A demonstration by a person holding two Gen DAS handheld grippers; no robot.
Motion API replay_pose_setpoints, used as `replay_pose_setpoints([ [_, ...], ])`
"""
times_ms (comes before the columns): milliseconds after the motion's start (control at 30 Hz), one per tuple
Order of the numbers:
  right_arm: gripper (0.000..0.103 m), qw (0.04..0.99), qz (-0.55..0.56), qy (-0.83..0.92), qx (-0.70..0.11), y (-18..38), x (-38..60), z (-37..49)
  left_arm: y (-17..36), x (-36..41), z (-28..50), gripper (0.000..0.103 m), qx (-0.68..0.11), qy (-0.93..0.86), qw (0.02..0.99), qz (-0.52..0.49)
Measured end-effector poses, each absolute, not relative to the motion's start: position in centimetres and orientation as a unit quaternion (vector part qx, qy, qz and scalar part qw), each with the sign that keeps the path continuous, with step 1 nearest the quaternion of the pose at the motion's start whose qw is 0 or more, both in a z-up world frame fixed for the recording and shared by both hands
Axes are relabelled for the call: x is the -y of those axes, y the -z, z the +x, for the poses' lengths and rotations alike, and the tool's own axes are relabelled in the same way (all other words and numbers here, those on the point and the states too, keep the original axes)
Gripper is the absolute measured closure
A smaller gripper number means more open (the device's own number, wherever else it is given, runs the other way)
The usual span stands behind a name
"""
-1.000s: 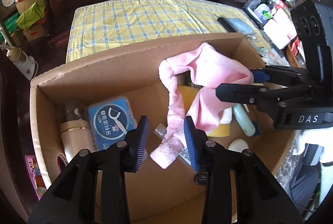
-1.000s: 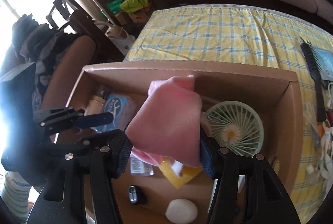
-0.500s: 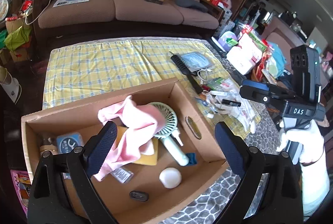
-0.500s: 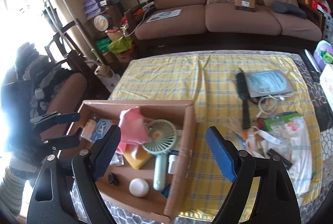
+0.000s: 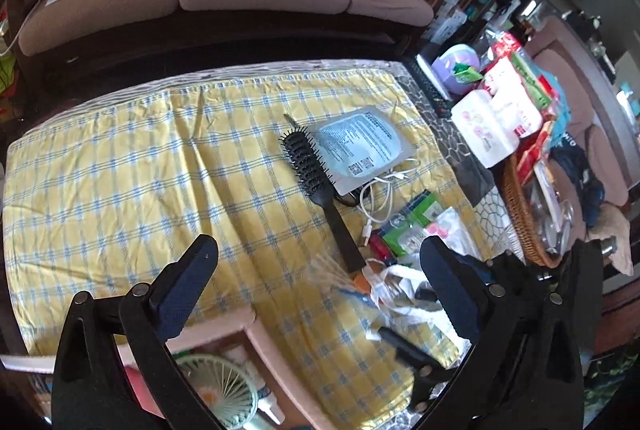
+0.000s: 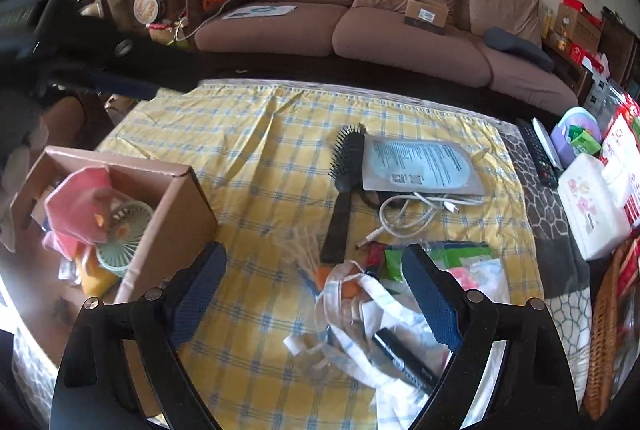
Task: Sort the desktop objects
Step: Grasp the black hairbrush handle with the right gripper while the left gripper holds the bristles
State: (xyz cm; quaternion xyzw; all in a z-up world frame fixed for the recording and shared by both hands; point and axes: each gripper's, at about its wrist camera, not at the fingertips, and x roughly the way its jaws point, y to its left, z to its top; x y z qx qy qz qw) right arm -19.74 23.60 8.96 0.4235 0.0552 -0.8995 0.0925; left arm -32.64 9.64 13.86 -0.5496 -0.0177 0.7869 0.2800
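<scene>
A cardboard box (image 6: 176, 206) stands at the table's left and holds a pink cloth (image 6: 76, 210) and a green fan (image 6: 124, 234); its corner shows in the left wrist view (image 5: 224, 326). A black hairbrush (image 6: 344, 190) (image 5: 320, 190), a grey pouch (image 6: 420, 166) (image 5: 360, 146), a white cable (image 6: 408, 214) and a pile of small packets (image 6: 400, 290) lie on the yellow checked cloth (image 6: 260, 158). My left gripper (image 5: 320, 294) is open and empty above the cloth. My right gripper (image 6: 316, 294) is open and empty above the pile.
A brown sofa (image 6: 380, 22) runs along the far side. White tissue packs (image 6: 592, 206), a remote (image 6: 536, 150) and a wicker basket (image 6: 600, 330) crowd the right edge. Clutter and a chair stand at the left.
Both grippers let go of the pink cloth, which now lies in the box. Both opened wide, pulled back and swung right over the hairbrush and the pile.
</scene>
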Motion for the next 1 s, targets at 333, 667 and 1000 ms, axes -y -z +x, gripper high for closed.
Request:
replay_pose_setpoints([
  [333,0.030,0.111,0.471,0.875,-0.001,-2.1,-25.7,-25.9,-2.1,-17.5,-42.3,0.009,-0.013,-0.727,0.232,-0.646],
  [667,0.050,0.141,0.479,0.866,-0.003,-0.1,-25.3,-27.0,0.0,-19.4,-42.4,0.061,-0.036,-0.726,0.240,-0.643],
  [1000,0.077,0.159,0.472,0.866,0.039,-2.1,-26.0,-26.0,-6.9,-16.6,-39.0,0.068,0.019,-0.755,0.271,-0.597],
])
